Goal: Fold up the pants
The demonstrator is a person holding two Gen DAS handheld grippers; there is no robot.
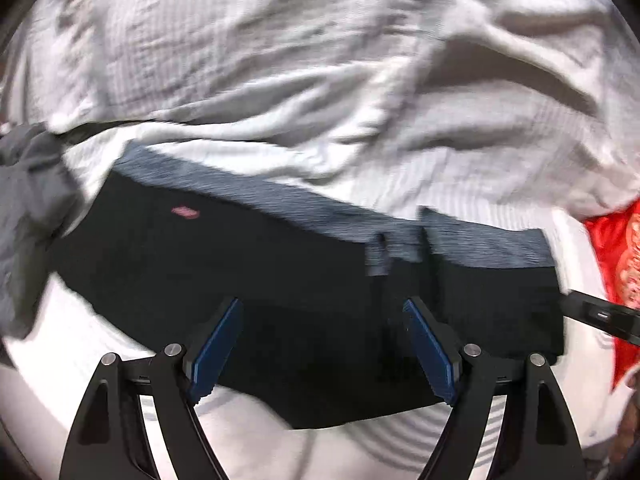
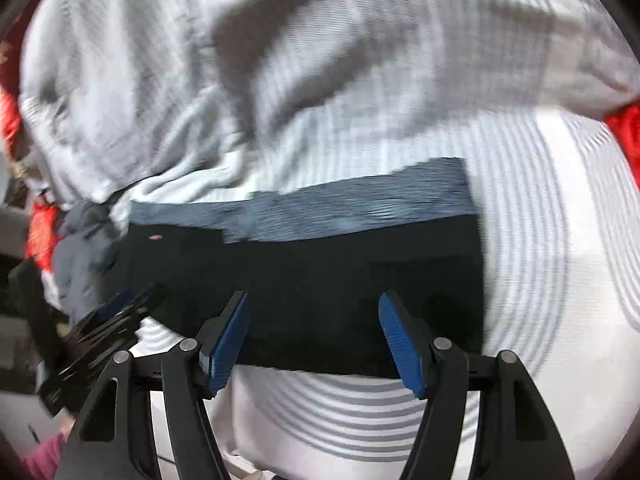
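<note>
Striped rumpled sheet (image 1: 280, 60); flat black pants (image 1: 280, 272), ribbed grey waistband.

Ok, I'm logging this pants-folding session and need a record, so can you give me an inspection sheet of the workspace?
Surface: striped white bedsheet, with a rumpled pale blanket behind.
Job's things: dark pants lying flat, folded into a wide band, grey waistband on the far edge.
Clutter: grey garment left of the pants; red cloth to the right.
Grippers: left gripper open above the pants; right gripper open, likewise.
Cables: nothing seen.
Surroundings: blurred, cannot tell.
</note>
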